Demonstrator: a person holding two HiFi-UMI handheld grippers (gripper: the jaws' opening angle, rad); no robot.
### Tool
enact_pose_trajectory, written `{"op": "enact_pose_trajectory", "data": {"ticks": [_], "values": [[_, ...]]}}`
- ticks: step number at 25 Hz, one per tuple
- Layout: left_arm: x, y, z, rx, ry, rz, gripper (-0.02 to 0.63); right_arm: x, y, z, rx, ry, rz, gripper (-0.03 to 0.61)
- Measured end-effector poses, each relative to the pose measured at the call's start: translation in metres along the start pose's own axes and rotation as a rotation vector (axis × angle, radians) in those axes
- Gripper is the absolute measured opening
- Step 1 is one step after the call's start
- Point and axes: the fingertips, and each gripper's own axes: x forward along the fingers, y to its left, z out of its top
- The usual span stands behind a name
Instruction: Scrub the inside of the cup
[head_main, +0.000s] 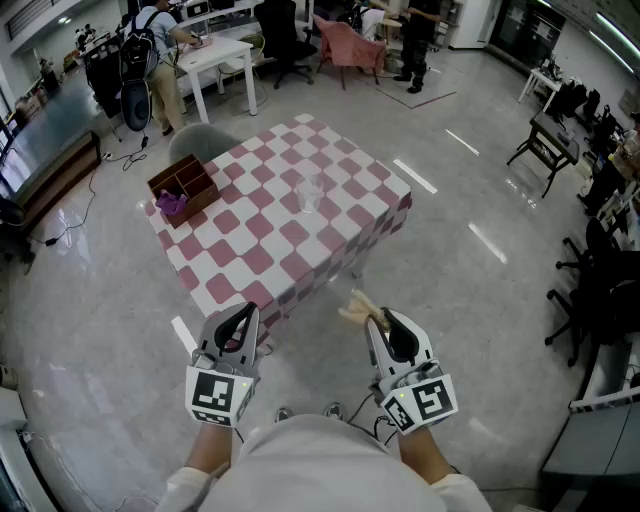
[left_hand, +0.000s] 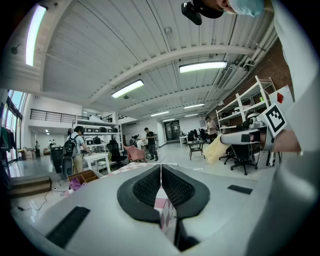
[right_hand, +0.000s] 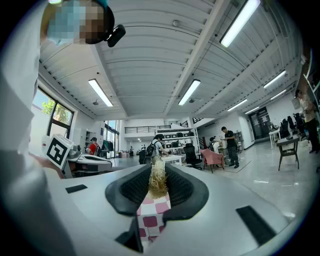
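Observation:
A clear cup (head_main: 310, 192) stands upright near the middle of the table with the pink-and-white checked cloth (head_main: 250, 240). Both grippers hang in front of the table's near edge, well short of the cup. My left gripper (head_main: 245, 312) is shut, its pads (left_hand: 150, 187) meeting with nothing between them. To its right, my right gripper (head_main: 381, 318) is shut on a straw-coloured fibrous scrubber (head_main: 356, 308), which sticks out past the jaws toward the table. The right gripper view shows the scrubber (right_hand: 158, 181) pinched between the ribbed pads. The left gripper view shows the scrubber (left_hand: 214, 149) off to its right.
A wooden divided box (head_main: 185, 186) with a purple cloth (head_main: 171, 204) in it sits at the table's left corner. A grey chair (head_main: 198, 142) stands behind the table. People and a white table (head_main: 215, 62) are far back; office chairs (head_main: 590, 290) line the right.

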Motion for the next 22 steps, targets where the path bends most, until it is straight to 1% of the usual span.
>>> {"op": "enact_pose_trajectory", "data": {"ticks": [5, 10, 15, 22], "values": [[0.002, -0.004, 0.0, -0.019, 0.004, 0.007, 0.034, -0.003, -0.002, 0.003, 0.009, -0.011, 0.018, 0.1], [0.005, -0.01, 0.0, -0.022, 0.008, 0.023, 0.034, -0.008, -0.01, 0.006, 0.031, -0.035, 0.033, 0.1], [0.011, -0.022, 0.001, -0.023, 0.022, 0.045, 0.032, -0.019, -0.028, 0.007, 0.043, -0.033, 0.042, 0.101], [0.021, -0.047, -0.005, -0.026, 0.035, 0.076, 0.034, -0.038, -0.064, -0.006, 0.076, -0.012, 0.046, 0.101]]}}
